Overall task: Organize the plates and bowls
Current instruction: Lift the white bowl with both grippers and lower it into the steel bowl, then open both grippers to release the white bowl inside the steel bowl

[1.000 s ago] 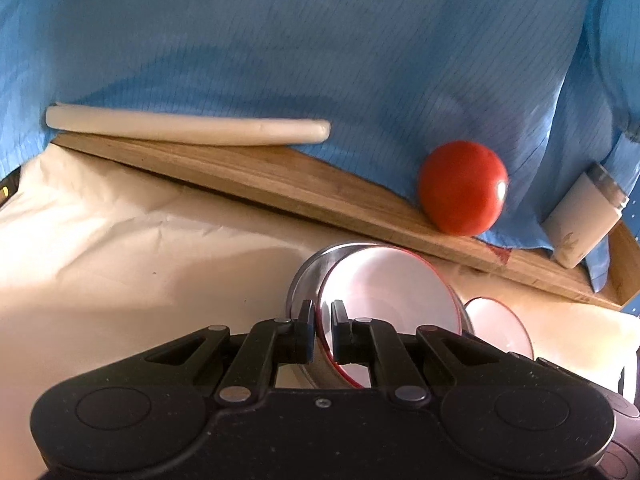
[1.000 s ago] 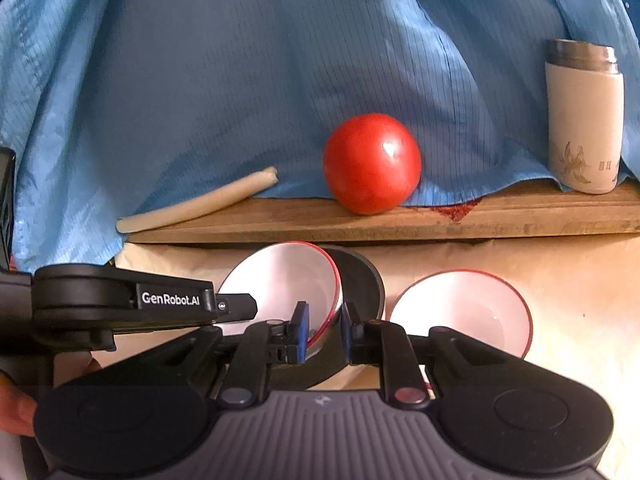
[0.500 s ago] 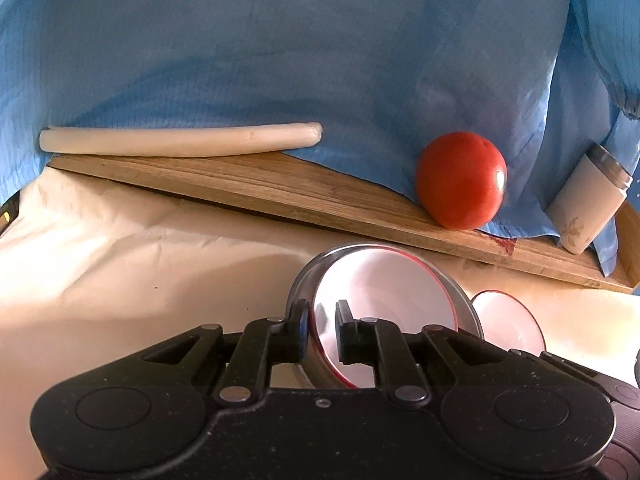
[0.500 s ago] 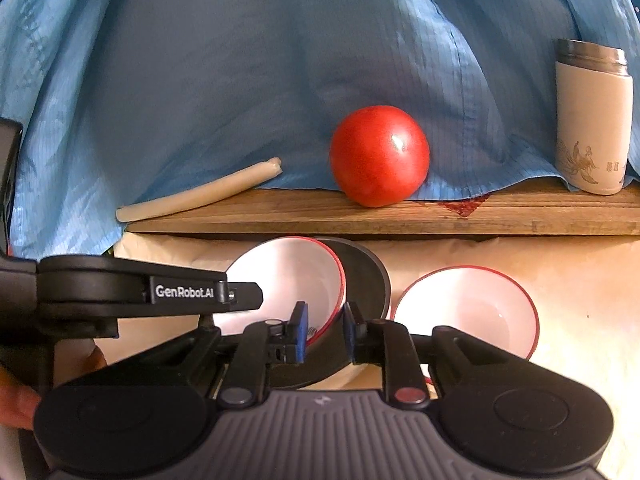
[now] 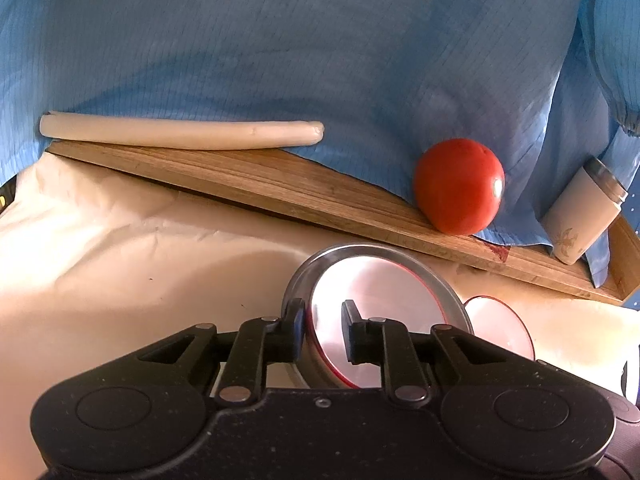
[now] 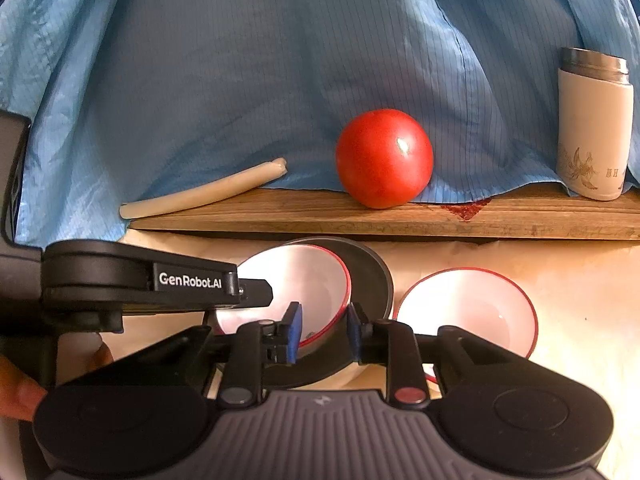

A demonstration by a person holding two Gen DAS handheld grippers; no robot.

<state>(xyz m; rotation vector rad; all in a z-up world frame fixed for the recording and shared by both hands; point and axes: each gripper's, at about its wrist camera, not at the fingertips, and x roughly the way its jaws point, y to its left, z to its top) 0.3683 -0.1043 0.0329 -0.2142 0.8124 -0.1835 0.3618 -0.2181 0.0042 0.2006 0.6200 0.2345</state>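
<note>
A white bowl with a red rim sits nested in a metal bowl on the cream cloth. My left gripper straddles the near-left rims of both; its jaws are opening and the pads stand just off the rims. In the right wrist view the same white bowl lies in the dark metal bowl. My right gripper straddles their near rims, jaws opening, pads no longer pressing. The left gripper reaches in from the left. A second red-rimmed white bowl stands to the right, also seen as that bowl.
Behind the bowls a wooden board carries a red tomato, a pale dough roll and a white flask with a metal cap. Blue cloth hangs behind. A person's fingers hold the left gripper.
Both grippers' jaws have spread from a pinch on the bowl rims to a clear gap. The nested bowls have settled lower and flatter. Neither hand has shifted.
</note>
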